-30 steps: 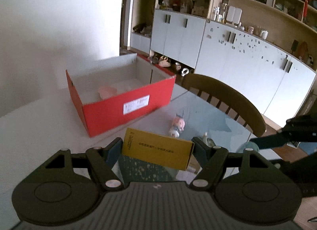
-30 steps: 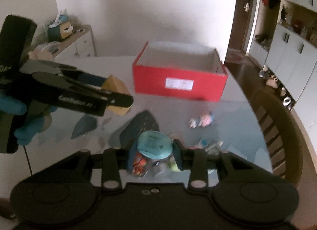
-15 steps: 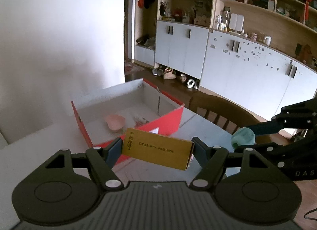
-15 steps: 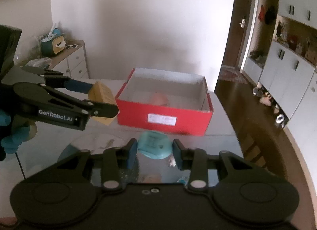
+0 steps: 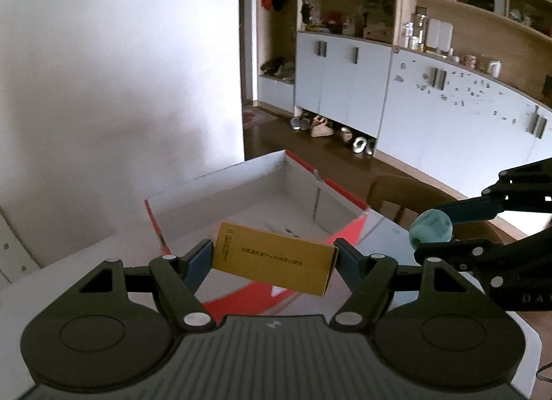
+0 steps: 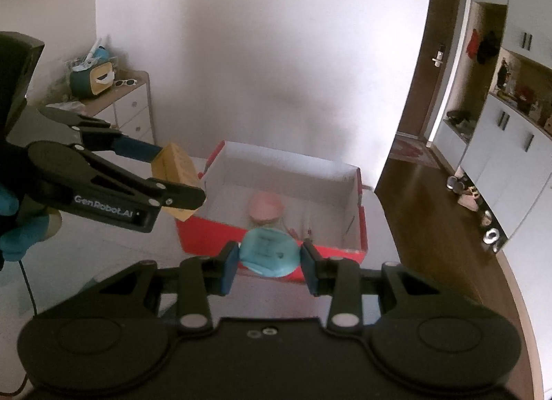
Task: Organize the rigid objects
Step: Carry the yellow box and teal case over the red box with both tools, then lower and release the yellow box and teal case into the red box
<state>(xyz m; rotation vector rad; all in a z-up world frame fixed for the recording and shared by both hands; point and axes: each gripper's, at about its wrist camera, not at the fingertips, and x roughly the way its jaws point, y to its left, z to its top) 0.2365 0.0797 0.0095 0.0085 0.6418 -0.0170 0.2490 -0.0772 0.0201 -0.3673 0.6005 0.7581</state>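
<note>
My left gripper (image 5: 272,257) is shut on a flat yellow carton (image 5: 274,258) and holds it in the air over the near wall of an open red box (image 5: 241,200) with a white inside. My right gripper (image 6: 269,262) is shut on a round teal object (image 6: 269,255) just before the red box (image 6: 276,241). A pink round object (image 6: 265,207) lies inside the box. The right gripper and its teal object (image 5: 430,227) show at the right of the left wrist view. The left gripper with the carton (image 6: 174,167) shows at the left of the right wrist view.
The box stands on a white table (image 5: 51,282) near the wall. A wooden chair (image 5: 407,193) stands behind the table's right side. White cabinets (image 5: 431,117) and shoes on the floor lie beyond. A small dresser (image 6: 127,103) stands at the left wall.
Both grippers have risen and moved toward the red box with their objects. The toys on the glass tabletop have dropped out of view. The box's inside now shows more fully.
</note>
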